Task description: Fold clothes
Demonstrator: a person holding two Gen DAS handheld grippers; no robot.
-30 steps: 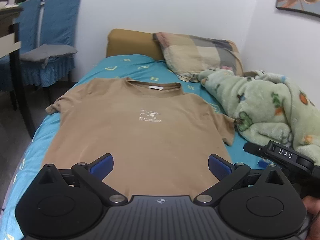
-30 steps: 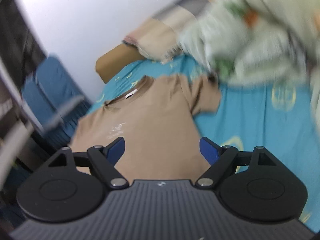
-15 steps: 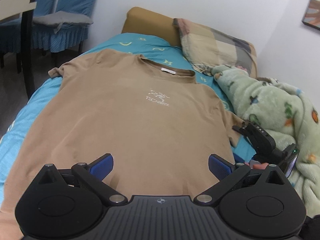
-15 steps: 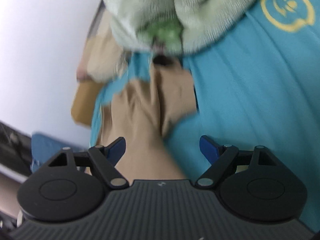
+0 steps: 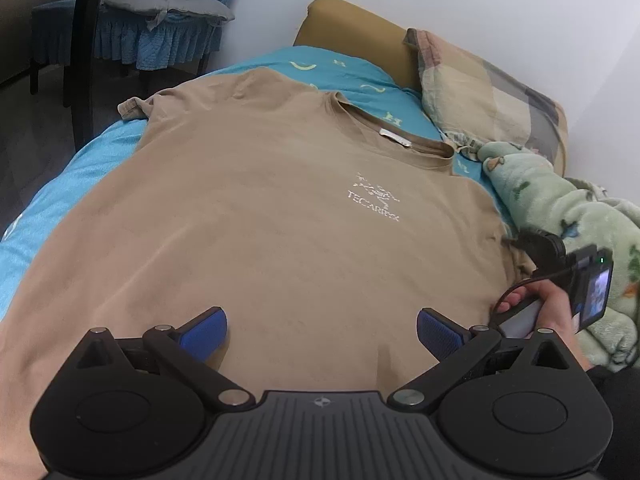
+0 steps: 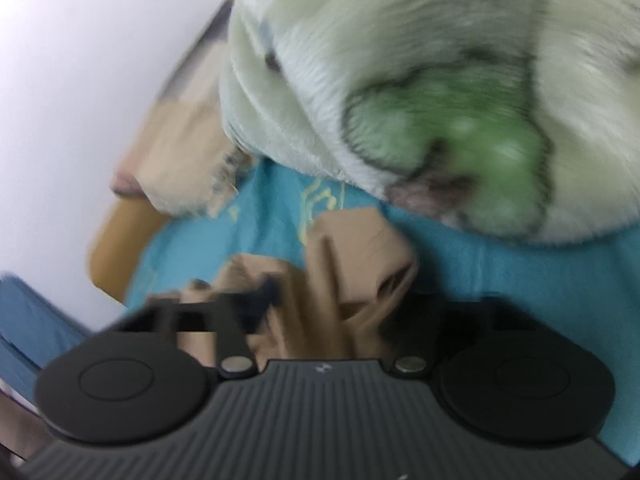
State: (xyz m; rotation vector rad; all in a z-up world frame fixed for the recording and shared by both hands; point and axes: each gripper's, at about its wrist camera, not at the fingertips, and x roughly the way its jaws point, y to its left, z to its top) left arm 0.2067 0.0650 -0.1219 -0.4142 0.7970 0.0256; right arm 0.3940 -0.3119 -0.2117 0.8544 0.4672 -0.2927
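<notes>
Two grippers work the tan T-shirt (image 5: 280, 208), spread flat across mid-frame on the bed (image 5: 60, 184). Left gripper (image 5: 322, 330) gapes, holding nothing. Right gripper (image 6: 316, 300) has just closed on the sleeve at right; its shallow bite could slip, or snag the fleece blanket (image 6: 420, 60).

Soft, even room light is falling across the left wrist view, leaving the tan T-shirt (image 5: 280, 216) sharp with only faint shadows, while the fisheye lens is bending the far wall and darkening the corners. The right wrist view is smearing badly with motion, blurring the green blanket (image 6: 420, 80) and the right gripper (image 6: 320, 300).
</notes>
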